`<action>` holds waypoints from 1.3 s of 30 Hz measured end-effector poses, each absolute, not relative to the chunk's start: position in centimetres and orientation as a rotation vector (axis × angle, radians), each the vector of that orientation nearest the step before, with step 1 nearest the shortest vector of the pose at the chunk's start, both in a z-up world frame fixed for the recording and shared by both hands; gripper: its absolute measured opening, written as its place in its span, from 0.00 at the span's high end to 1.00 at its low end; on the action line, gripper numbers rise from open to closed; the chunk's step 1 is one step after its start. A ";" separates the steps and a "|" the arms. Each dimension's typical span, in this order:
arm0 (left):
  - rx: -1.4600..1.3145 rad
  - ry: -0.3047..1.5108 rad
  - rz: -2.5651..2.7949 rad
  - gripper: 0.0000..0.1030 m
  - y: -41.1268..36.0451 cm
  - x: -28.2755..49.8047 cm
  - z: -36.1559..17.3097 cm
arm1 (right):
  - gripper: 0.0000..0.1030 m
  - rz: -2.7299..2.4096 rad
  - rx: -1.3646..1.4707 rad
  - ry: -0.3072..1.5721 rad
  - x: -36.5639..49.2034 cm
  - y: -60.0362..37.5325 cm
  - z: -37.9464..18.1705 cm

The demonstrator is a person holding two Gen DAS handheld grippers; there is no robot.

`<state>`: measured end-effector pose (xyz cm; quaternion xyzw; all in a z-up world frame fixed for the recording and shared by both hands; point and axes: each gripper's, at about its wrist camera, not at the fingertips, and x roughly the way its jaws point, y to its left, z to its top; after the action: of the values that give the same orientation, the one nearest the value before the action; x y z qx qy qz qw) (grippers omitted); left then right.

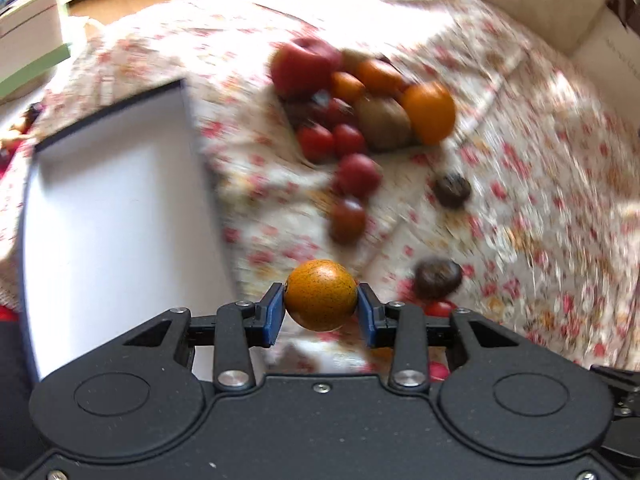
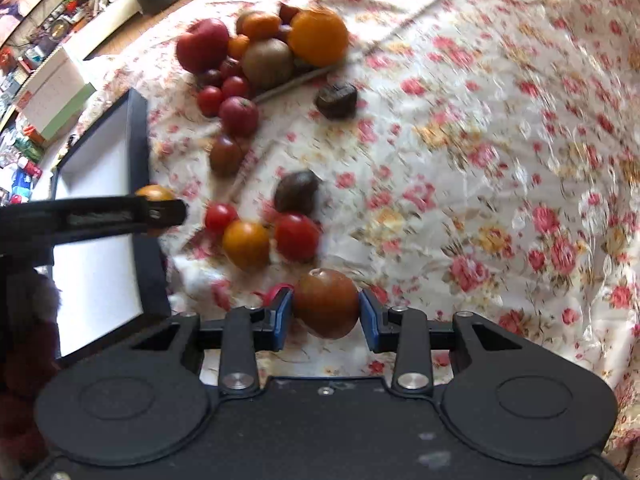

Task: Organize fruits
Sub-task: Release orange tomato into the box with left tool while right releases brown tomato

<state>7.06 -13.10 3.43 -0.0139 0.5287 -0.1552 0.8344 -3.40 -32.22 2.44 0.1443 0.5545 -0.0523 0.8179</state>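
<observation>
We've got the left hand-held gripper [image 1: 321, 309] clamped on a speckled orange fruit [image 1: 321, 295], just right of the white tray [image 1: 116, 216]. The right hand-held gripper [image 2: 326, 311] is clamped on a brownish-red tomato [image 2: 326, 303], above the floral cloth [image 2: 480, 160]; the fruit pile [image 2: 260, 52] lies far back.

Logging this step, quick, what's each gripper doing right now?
Left gripper: closed on a speckled orange fruit.
Right gripper: closed on a brownish-red tomato.
</observation>
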 end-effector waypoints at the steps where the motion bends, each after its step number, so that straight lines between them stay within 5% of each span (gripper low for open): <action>1: -0.035 1.114 -0.308 0.55 -12.1 7.1 3.8 | 0.63 -0.100 0.300 1.175 -3.2 -31.6 2.8; 17: -0.132 1.121 -0.007 0.55 1.3 5.7 2.1 | 0.63 0.162 0.293 1.207 0.7 -17.7 2.6; 39: -0.137 1.097 0.039 0.55 2.2 4.4 0.5 | 0.61 0.067 0.256 1.189 1.6 -15.3 0.2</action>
<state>4.37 2.21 0.54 -0.0650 0.5211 0.0187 0.8508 1.61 -15.25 0.24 0.1203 0.5586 0.0315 0.8201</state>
